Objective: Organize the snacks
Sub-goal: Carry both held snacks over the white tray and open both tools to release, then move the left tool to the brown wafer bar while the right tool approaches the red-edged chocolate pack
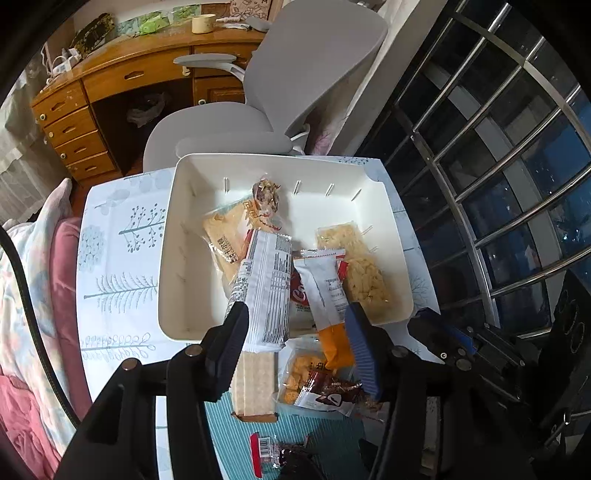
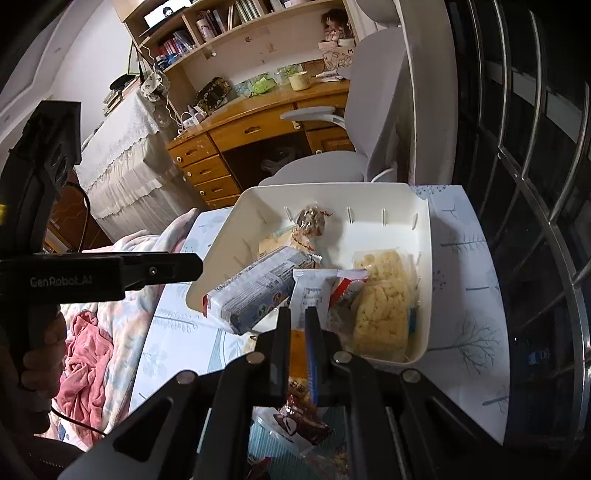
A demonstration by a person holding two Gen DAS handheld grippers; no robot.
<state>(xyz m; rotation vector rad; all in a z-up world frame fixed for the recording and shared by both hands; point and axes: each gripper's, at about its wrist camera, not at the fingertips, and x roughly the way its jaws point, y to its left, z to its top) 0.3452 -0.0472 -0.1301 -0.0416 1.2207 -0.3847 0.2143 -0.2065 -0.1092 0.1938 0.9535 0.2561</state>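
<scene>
- Wooden desk (image 2: 258,122) with drawers standing against the far wall, a bookshelf (image 2: 229,22) rising above it.
- Grey office chair (image 1: 295,85) facing the desk.
- Barred window (image 1: 517,166) showing darkness outside.
- Pink bedding (image 2: 88,354) lying at left.

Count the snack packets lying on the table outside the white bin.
4 visible: a clear wafer pack, an orange cracker bag, a brown chocolate wrapper and a red packet, all nearer than the bin; others may be hidden.
</scene>
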